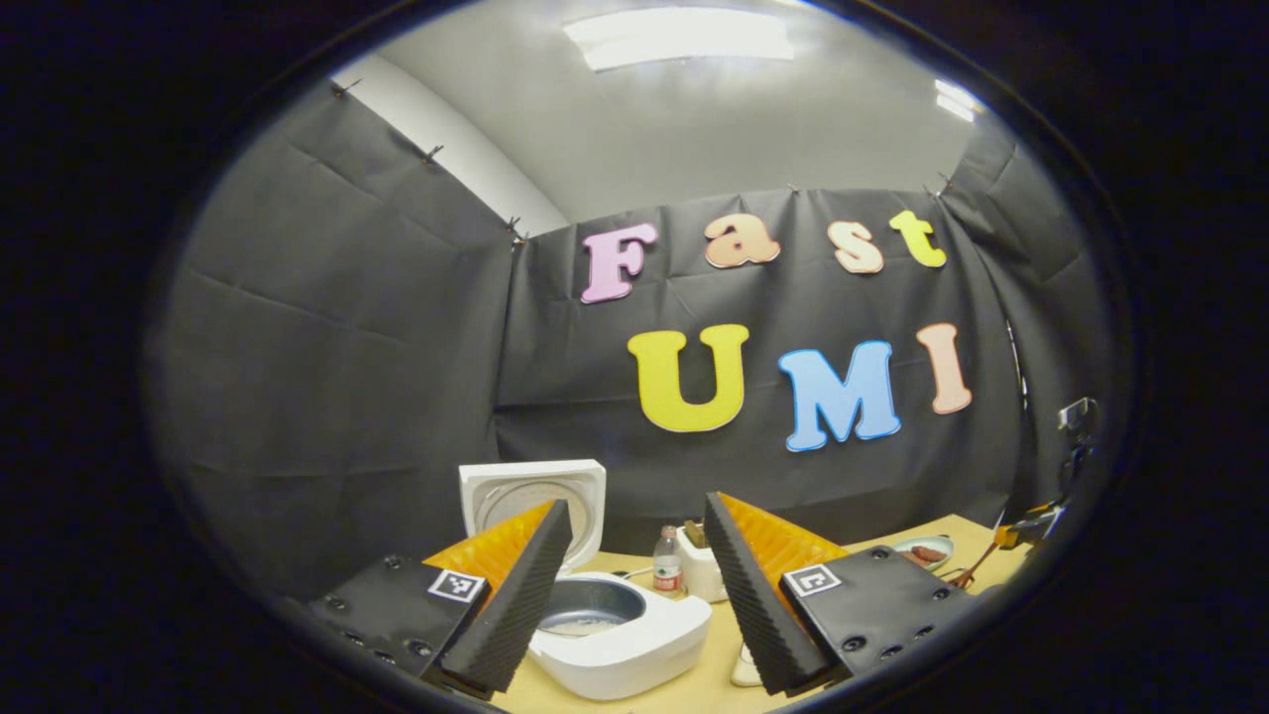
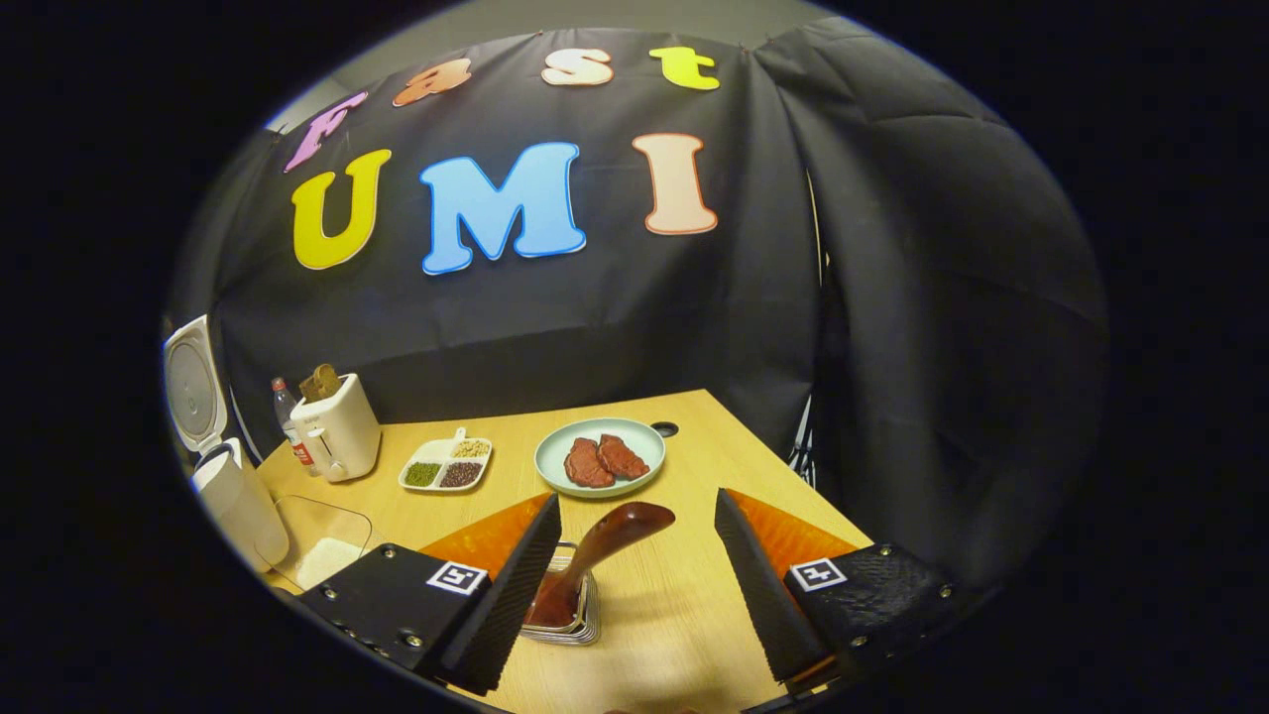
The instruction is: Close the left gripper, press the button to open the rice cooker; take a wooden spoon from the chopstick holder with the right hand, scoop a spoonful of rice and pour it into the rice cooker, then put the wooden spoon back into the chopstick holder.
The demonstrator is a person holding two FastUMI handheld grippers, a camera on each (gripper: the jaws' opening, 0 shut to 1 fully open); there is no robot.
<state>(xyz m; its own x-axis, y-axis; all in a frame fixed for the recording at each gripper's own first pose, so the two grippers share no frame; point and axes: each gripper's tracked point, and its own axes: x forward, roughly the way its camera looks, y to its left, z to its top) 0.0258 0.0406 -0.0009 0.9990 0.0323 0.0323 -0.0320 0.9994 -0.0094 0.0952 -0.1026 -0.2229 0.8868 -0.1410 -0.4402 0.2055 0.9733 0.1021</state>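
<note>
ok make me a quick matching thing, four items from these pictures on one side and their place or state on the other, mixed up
Things:
1. white rice cooker
2. brown wooden spoon
3. two reddish meat slices
4. white toaster

Places or states:
A. standing in the metal chopstick holder
B. lid up, pot showing
C. beside the plastic bottle, bread in its slot
D. lying on the pale green round plate

Pairs: 1-B, 2-A, 3-D, 4-C
</note>
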